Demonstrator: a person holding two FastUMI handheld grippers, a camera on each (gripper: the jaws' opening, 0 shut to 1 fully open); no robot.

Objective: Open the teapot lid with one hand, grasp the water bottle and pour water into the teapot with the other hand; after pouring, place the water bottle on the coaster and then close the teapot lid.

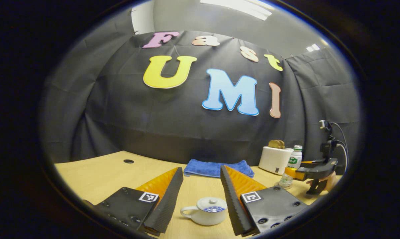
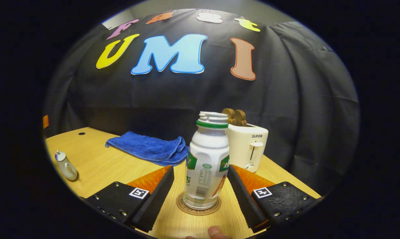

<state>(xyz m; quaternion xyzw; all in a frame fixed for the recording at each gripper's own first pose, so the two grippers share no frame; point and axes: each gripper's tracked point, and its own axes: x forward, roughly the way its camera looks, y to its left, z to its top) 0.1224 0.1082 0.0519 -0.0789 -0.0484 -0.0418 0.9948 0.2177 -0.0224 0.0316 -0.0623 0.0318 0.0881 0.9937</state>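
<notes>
The wooden table carries a blue towel and a white toaster marked SUPOR. The uncapped water bottle stands on the coaster between the right gripper's spread fingers — its label too small to read. The left gripper gapes around the lidded teapot.

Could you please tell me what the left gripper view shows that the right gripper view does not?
Left gripper view: the teapot close up, lid on, inside the open left gripper; the right gripper from outside, at the water bottle. Right gripper view: the coaster under the bottle, and a person's fingertip at the bottom edge. Both: teapot, bottle, blue towel, toaster, table.
</notes>
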